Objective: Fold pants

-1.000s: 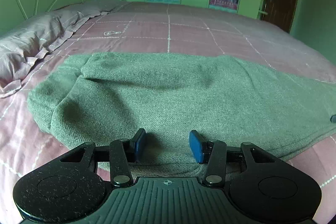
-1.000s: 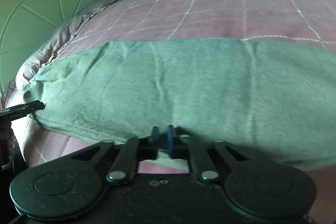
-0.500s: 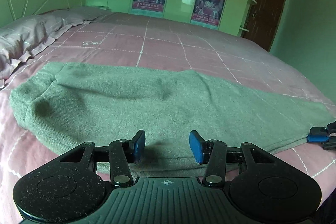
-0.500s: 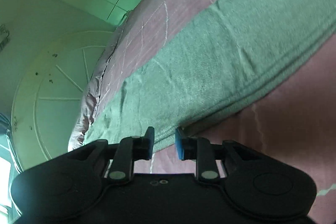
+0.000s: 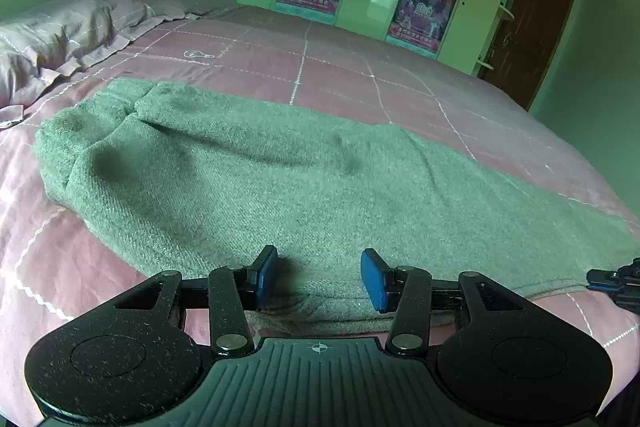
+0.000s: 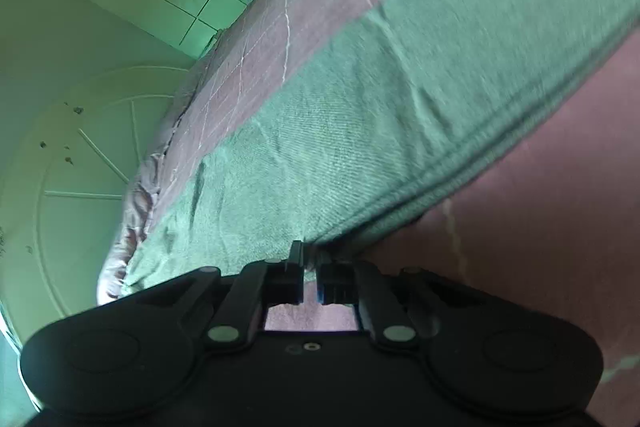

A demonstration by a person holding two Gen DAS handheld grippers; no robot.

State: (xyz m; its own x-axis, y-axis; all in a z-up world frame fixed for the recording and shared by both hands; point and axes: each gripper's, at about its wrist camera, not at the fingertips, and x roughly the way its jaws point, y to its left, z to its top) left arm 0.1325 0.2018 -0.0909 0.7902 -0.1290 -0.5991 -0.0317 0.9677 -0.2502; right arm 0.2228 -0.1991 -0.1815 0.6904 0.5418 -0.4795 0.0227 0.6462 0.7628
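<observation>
Lying long across the pink bedspread (image 5: 328,67), the green pants (image 5: 280,179) are spread flat, with one bunched end near the pillow (image 5: 60,35) and the other end running off to the right. The left gripper (image 5: 319,277) sits at the near edge of the pants with its fingers wide apart, one on each side of a strip of cloth, holding nothing. The right gripper (image 6: 309,281) is tipped on its side at the thick hem, and its fingers are almost together; it looks like a bit of the hem is pinched between them, but the view is blurry, so that is hard to be sure of. If that pinch only has the top layer, the pants could come apart when lifted and the fold would go crooked. If the left fingers close too close to the edge, the cloth could slip out. A lump already sits near the bunched end and could get folded in. Beyond the pants the bed is wide and bare, so there is plenty of room to swing the cloth over.
</observation>
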